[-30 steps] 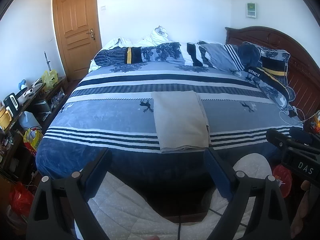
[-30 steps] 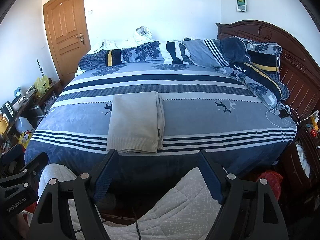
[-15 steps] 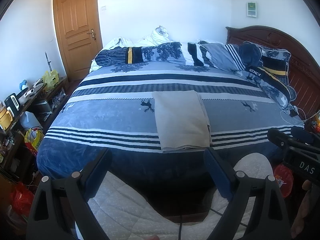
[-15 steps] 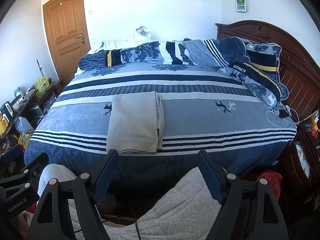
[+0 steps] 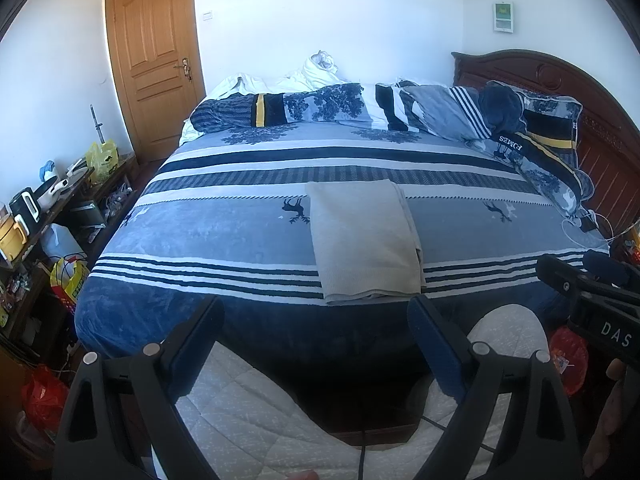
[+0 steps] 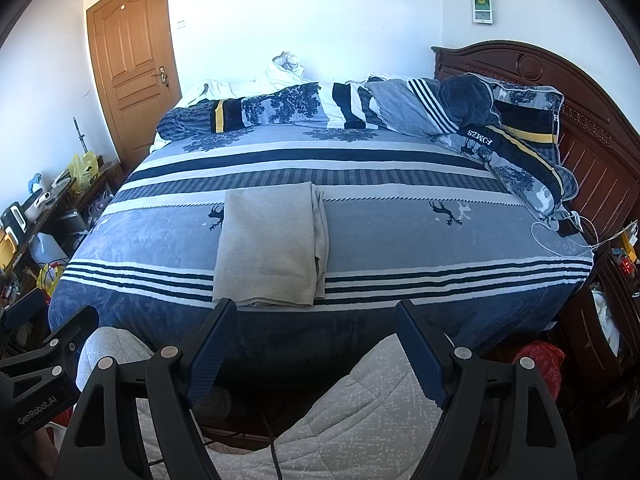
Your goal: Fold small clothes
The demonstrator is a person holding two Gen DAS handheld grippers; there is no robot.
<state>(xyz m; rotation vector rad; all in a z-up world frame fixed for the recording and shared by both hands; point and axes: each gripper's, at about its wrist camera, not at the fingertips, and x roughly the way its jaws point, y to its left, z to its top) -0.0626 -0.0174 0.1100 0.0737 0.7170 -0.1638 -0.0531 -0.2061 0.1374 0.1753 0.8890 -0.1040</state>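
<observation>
A beige knit garment lies folded into a long rectangle near the front edge of the blue striped bed. My left gripper hovers short of the bed's front edge, open and empty, a little below the garment's near hem. My right gripper is likewise open with nothing between its fingers, its left fingertip just under the garment's near hem. In the left wrist view the right gripper shows at the right edge; in the right wrist view the left gripper sits at the lower left.
Rumpled bedding and pillows lie along the far side. A dark wooden headboard stands at the right. A cluttered side table and bags sit on the left, a wooden door behind. A person's quilted grey trousers are below the grippers.
</observation>
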